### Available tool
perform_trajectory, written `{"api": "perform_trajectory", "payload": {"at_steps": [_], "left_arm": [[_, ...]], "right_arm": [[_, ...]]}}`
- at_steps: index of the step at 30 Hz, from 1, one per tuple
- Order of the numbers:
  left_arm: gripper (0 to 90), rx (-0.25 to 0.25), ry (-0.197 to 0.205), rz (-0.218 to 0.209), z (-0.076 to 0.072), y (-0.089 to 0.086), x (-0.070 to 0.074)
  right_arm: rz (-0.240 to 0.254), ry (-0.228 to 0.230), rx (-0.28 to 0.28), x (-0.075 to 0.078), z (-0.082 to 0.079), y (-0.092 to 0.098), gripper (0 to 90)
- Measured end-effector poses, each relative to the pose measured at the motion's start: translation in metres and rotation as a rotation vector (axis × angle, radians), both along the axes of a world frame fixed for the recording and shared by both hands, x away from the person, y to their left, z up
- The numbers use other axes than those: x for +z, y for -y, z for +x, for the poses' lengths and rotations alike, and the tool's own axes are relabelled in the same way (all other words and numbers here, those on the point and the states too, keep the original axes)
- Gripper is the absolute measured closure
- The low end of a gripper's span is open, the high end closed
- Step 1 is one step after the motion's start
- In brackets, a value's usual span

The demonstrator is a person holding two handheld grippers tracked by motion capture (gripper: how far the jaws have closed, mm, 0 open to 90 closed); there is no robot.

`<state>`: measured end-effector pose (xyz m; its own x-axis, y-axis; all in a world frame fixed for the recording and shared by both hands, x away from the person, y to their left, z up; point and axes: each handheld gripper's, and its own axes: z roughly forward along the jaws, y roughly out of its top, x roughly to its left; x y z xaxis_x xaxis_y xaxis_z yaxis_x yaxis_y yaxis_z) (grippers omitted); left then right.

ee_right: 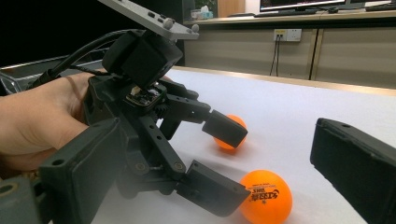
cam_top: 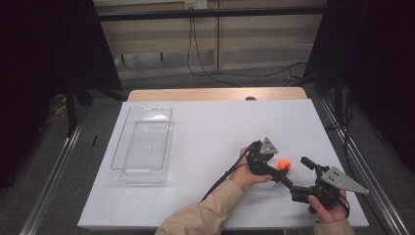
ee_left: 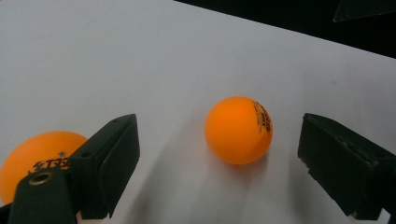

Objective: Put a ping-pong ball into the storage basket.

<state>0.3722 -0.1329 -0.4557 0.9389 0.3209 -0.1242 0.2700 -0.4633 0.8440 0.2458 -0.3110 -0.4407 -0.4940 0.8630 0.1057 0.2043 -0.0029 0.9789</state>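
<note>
Now left gripper [ee_left: 219, 158] is sitting w/ jaws released around an orange ball [ee_left: 238, 130] on the bench [ee_left: 140, 60], right gripper [ee_right: 219, 172] jaws also released.

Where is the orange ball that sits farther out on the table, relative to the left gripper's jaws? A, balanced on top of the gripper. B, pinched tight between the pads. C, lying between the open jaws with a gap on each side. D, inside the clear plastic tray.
C: in the left gripper view the orange ball rests on the white table between the left gripper jaws, with bare table showing on both sides of it.
</note>
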Motion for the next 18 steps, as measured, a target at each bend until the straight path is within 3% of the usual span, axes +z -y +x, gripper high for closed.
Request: {"api": "perform_trajectory", "payload": {"at_steps": [18], "left_arm": [[20.5, -0.019, -0.021, 0.008, 0.0000, 0.0077, -0.0040]], "right_arm": [[0.008, -0.002, 0.000, 0.0004, -0.0002, 0.0000, 2.7]]}}
